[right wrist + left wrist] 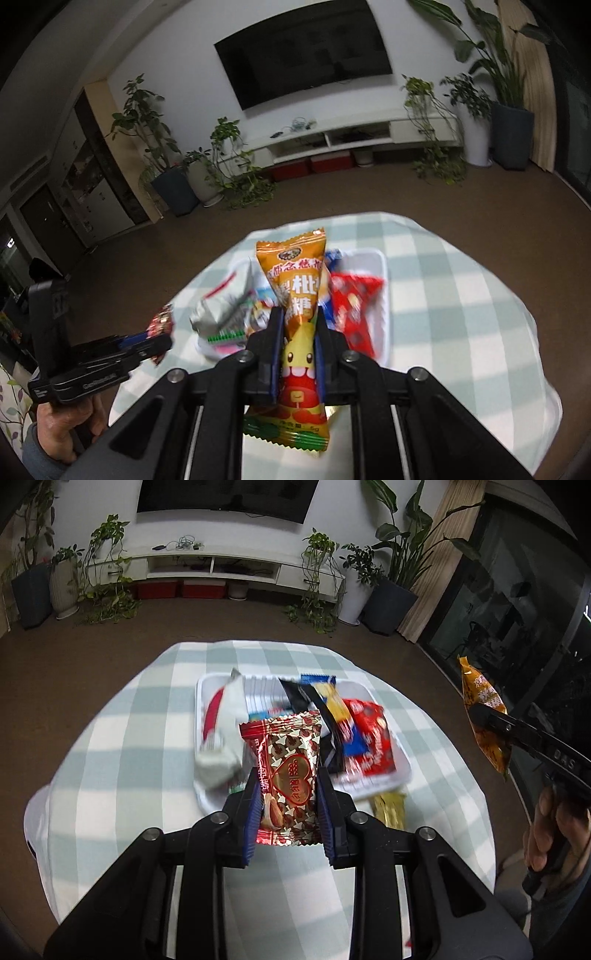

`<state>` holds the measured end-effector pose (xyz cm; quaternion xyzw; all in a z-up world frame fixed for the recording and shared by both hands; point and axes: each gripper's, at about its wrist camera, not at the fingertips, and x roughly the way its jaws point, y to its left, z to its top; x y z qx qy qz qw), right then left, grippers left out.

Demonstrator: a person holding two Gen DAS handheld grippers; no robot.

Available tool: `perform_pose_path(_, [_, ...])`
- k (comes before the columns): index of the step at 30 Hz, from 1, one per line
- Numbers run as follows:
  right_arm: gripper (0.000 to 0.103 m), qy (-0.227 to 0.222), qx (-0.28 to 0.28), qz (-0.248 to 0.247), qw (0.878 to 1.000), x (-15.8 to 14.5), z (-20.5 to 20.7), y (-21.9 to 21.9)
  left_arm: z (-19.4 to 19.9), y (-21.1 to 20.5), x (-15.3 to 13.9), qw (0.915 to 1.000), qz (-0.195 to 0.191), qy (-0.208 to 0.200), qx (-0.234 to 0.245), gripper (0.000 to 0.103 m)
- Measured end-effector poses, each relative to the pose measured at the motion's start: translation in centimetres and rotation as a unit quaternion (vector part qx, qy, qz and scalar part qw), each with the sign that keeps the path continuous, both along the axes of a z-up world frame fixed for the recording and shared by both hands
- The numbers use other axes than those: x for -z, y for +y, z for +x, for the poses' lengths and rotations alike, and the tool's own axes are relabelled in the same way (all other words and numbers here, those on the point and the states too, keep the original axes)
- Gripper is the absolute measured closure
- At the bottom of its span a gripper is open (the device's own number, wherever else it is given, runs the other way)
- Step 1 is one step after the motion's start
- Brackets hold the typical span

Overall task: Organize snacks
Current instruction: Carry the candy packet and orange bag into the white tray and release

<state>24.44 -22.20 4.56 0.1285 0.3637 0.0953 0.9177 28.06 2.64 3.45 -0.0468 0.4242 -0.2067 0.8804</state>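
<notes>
Grippers both clamped on snacks: left gripper (pixel 286 805) pinches a red-and-gold heart-print packet (pixel 286 771); right gripper (pixel 298 343) pinches an orange candy packet (pixel 295 325). Both hang above the checked tablecloth (pixel 122 746). Beyond, white tray (pixel 201 694) holds mixed wrappers.

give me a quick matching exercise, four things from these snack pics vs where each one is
Things:
1. red heart-print packet
2. orange candy packet
3. white tray
4. gold wrapper

Places:
A. on the checked tablecloth, holding loose snacks
B. clamped in the right gripper
C. on the cloth beside the tray's near edge
D. clamped in the left gripper

Pairs: 1-D, 2-B, 3-A, 4-C
</notes>
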Motion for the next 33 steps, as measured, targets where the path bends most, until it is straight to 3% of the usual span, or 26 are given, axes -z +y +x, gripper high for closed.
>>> perform_pose_path(7, [0.088,0.046,-0.011,-0.005,0.999,3.5,6.9,1.5,7.2,-3.0,2.3,0.9993,0.036,0.015,-0.003,0.078])
perform_pose_path(11, [0.088,0.068,-0.014,-0.022,0.997,6.0,8.9,2.0,10.0,-4.6,4.5,0.9982,0.056,0.021,0.004,0.078])
perform_pose_path(16, [0.087,0.076,-0.02,-0.037,0.996,7.8,10.2,2.6,11.6,-5.7,6.8,0.9975,0.066,0.025,0.007,0.078])
perform_pose_path(28, [0.084,0.102,-0.019,-0.052,0.993,10.7,11.6,2.9,13.1,-7.3,9.1,0.9947,0.099,0.022,0.013,0.076])
perform_pose_path(31, [0.082,0.1,-0.022,-0.057,0.993,10.8,11.5,3.1,13.2,-7.4,9.2,0.9944,0.102,0.022,0.014,0.072])
perform_pose_path(33, [0.079,0.099,-0.024,-0.062,0.993,10.7,11.4,3.3,13.3,-7.5,9.3,0.9942,0.104,0.023,0.016,0.063])
